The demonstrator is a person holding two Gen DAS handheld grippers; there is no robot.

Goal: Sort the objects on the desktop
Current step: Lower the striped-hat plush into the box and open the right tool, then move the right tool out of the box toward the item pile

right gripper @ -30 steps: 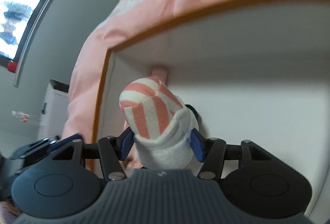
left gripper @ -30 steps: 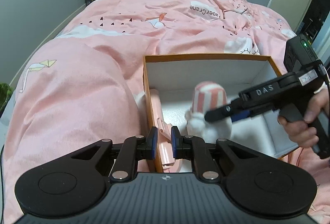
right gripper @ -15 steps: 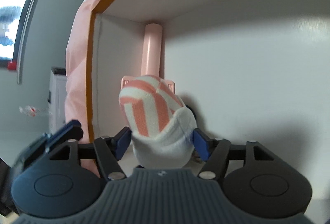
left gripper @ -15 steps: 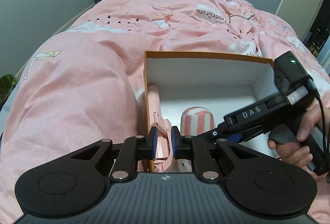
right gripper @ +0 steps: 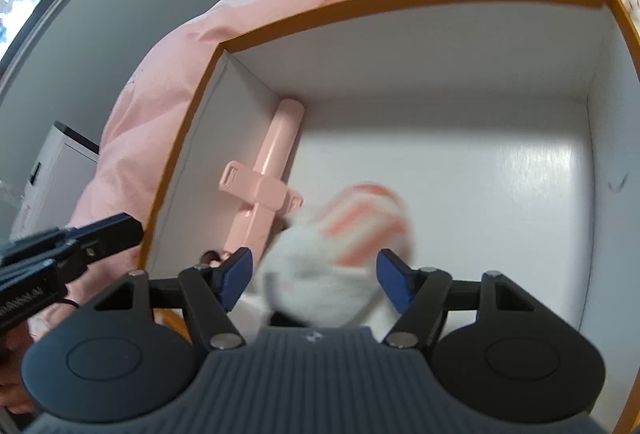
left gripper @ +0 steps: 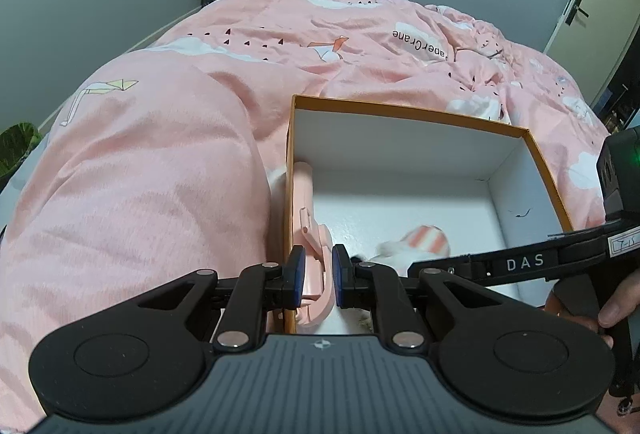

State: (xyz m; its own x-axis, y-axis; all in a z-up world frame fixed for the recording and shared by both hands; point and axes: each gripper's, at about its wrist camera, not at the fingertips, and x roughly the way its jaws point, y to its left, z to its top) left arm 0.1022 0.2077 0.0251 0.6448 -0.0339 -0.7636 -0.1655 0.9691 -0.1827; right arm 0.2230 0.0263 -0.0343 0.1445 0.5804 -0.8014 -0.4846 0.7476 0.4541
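Quilt (left gripper: 168, 170): pink, under the box.
Box (right gripper: 460, 34): orange rim, white inside.
Left gripper (left gripper: 314, 276): nearly closed at box's left wall, gripping nothing.
Right gripper (right gripper: 314, 280): jaws apart, pads off toy.
Toy (right gripper: 344, 250): striped plush, blurred, in box.
Stick (right gripper: 272, 174): pink, along left wall.

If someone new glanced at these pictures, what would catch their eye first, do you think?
Probably the open box with its orange rim, sitting on the pink duvet. Inside, a striped plush toy lies on the white floor between the open right gripper pads, apparently untouched, and a pink stick lies along the left wall.
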